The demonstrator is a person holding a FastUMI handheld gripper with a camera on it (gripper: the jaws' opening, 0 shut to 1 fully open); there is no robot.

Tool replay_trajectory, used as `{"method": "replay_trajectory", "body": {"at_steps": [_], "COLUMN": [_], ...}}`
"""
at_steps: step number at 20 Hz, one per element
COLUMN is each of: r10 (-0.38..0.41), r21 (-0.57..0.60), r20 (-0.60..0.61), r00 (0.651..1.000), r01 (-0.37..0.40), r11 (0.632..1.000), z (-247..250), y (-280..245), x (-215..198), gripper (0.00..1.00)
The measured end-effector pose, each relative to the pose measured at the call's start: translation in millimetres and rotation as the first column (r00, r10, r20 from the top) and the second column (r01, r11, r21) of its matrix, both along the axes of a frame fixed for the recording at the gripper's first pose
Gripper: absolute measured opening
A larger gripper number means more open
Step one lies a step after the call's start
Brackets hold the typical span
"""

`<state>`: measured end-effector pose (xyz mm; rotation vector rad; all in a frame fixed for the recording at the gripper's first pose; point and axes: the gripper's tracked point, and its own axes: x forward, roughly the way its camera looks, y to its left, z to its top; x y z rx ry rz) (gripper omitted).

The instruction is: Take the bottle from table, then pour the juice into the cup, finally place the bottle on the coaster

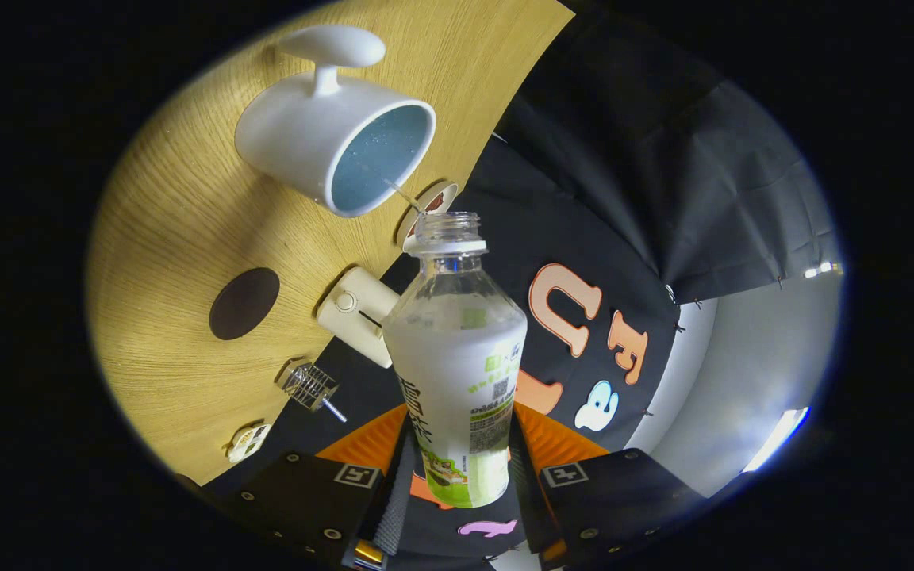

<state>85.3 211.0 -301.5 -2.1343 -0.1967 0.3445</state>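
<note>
Gripper (pixel 457 476) with both fingers pressed on the uncapped bottle (pixel 457 349), tilted so its mouth meets a thin stream reaching the cup (pixel 338 131) near the worktop (pixel 171 238) edge; dark round coaster (pixel 244 303) lies on open wood, well apart from the cup
</note>
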Motion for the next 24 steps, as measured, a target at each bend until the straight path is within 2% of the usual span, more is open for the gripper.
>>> {"method": "replay_trajectory", "body": {"at_steps": [16,22,24], "r10": [0.000,-0.029,-0.057], "r21": [0.011,0.053,0.084], "r20": [-0.017,-0.062,-0.089], "r00": [1.000,0.998,0.994], "r01": [0.000,0.033,0.065], "r11": [1.000,0.998,0.994], "z": [-2.7,-12.8,-17.3], "y": [-0.2,-8.7,-13.7], "x": [-0.8,-4.2,-4.2], "gripper": [0.60,0.60,0.60]}}
